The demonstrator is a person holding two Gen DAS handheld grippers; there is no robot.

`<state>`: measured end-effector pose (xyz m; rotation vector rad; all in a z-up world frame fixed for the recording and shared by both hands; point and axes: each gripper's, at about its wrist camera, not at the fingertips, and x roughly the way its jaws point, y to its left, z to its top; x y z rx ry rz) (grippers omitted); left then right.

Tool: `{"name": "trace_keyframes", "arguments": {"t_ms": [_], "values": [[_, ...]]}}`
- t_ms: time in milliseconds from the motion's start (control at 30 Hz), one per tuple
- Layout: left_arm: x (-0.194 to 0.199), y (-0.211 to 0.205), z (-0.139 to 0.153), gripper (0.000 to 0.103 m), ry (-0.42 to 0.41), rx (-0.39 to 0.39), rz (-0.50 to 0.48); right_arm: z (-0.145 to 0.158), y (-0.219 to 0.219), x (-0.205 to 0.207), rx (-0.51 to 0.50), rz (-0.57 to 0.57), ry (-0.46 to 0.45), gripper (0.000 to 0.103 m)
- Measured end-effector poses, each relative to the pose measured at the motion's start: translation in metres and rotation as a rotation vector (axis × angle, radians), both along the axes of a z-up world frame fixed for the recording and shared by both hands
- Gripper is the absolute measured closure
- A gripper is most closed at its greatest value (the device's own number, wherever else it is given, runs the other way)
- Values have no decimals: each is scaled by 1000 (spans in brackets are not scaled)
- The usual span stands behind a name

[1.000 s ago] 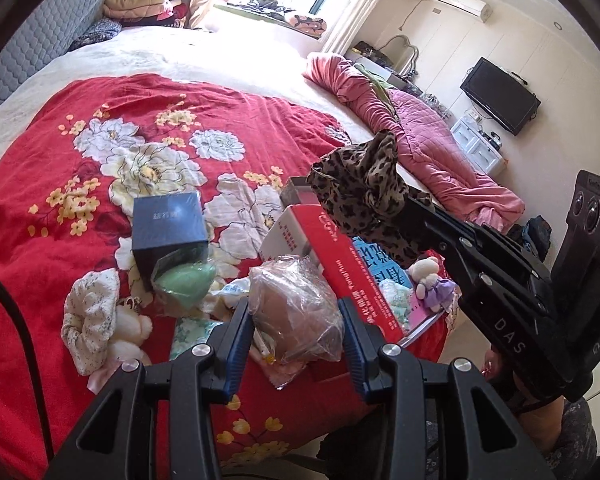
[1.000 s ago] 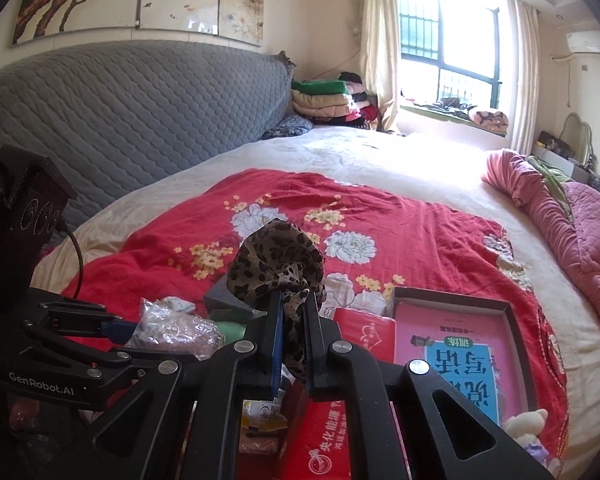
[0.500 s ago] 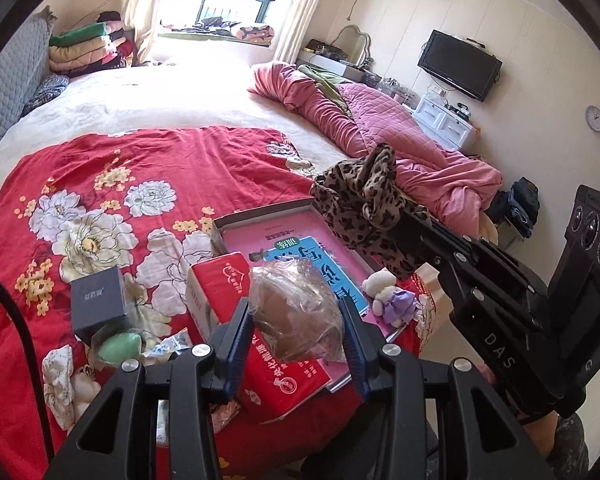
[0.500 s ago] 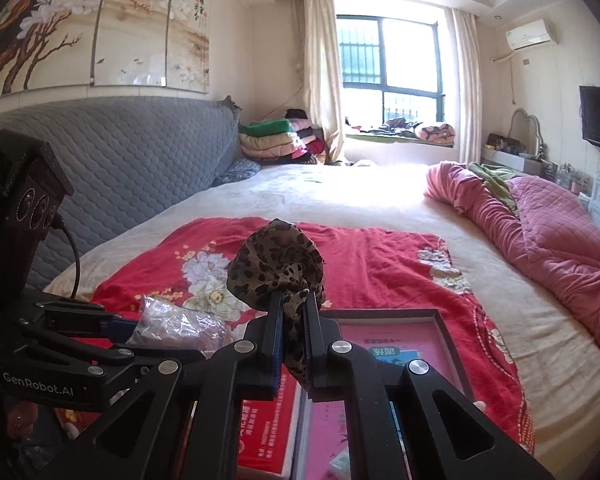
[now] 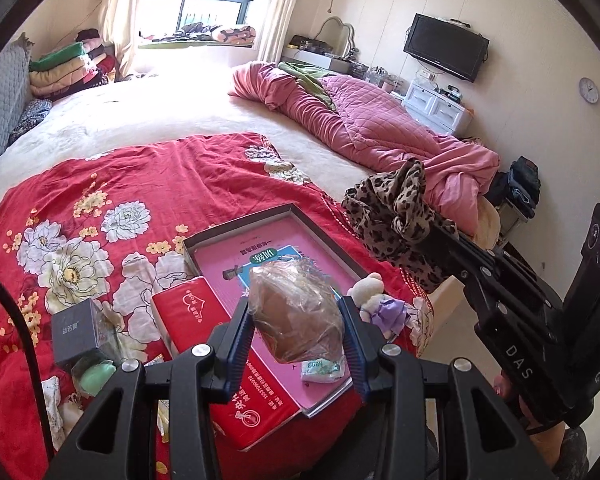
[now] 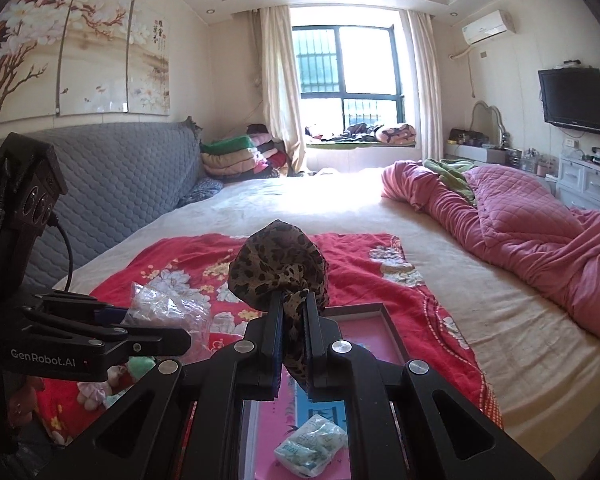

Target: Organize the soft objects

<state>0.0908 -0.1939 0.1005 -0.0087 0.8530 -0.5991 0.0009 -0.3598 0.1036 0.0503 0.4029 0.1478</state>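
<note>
Both grippers are busy here. The left gripper [image 5: 296, 332] is squeezing a brown soft thing wrapped in crinkly clear plastic [image 5: 296, 316], fingers clenched on either side of it, and it's hanging in the air above the near end of the shallow box [image 5: 236, 228] with the pink booklet [image 5: 256, 244] inside. The right gripper [image 6: 292, 332] is pinching a leopard-print fabric bundle [image 6: 278, 268], jaws nearly closed with a bit of the cloth trailing down between them. From the left wrist view that leopard bundle [image 5: 392, 216] is floating off to the right of the box, over the edge of the bed.

Down on the red floral blanket [image 5: 140, 184] things are lying around: a red tissue pack [image 5: 204, 320] sitting just left of the box and leaning against it, a dark cube box [image 5: 78, 330] further left with a green sponge-looking thing [image 5: 96, 376] right beside it, and a little plush toy in purple [image 5: 380, 304] perched at the right rim of the box. A small packet in clear wrap [image 6: 312, 448] is lying inside the box at the near end. A rumpled pink quilt [image 6: 540, 232] is taking up the far right of the bed.
</note>
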Motion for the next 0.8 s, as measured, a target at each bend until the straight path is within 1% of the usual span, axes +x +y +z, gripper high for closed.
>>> {"name": "trace_keyframes", "arguments": {"t_ms": [267,433,800], "values": [[4,-23,-8,61,3,40,-19,-8,-15,-4,35,-35,14,95],[7,-34,-16,60,14,63,-28,-14,-21,-2,38,-48,23,95],[21,-55,-39,60,55,107,-39,-26,-31,1,65,-58,40,95]]}}
